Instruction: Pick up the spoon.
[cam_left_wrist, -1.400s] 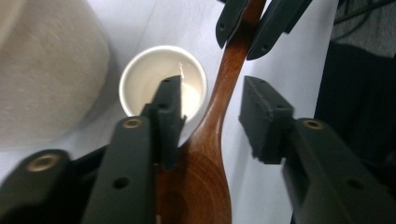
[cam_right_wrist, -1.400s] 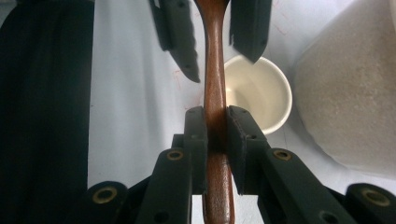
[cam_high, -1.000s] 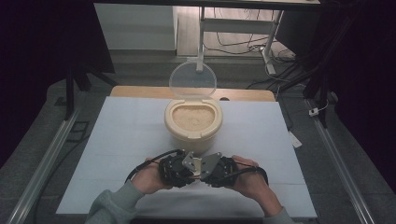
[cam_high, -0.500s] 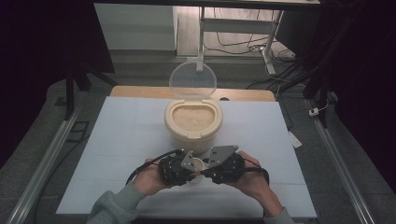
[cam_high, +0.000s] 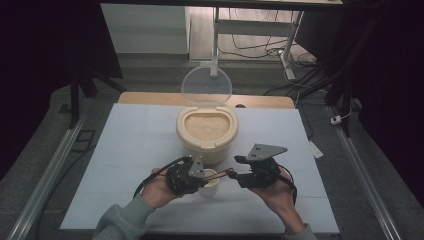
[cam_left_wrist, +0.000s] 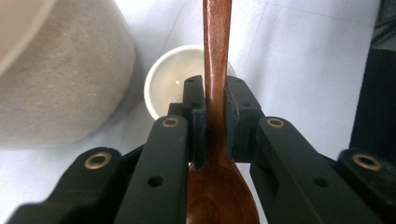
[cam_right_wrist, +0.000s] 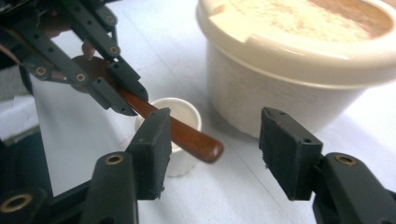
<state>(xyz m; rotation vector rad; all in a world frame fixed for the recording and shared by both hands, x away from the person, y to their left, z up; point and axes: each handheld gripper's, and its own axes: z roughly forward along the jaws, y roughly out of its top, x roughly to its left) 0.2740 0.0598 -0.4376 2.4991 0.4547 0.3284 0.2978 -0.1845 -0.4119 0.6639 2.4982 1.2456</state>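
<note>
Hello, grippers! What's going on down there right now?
Left gripper shut on wooden spoon. Right gripper open around its handle end. Small cup beneath. Nothing blocking.

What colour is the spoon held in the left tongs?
The spoon is a dark reddish-brown, polished wood; the left gripper view shows it best.

A white table (cam_high: 125, 150) is set beneath the claws; beyond them, a grey floor (cam_high: 150, 70), trailing cables (cam_high: 255, 47) and a white desk frame (cam_high: 285, 30) are seen, dimly lit.
</note>
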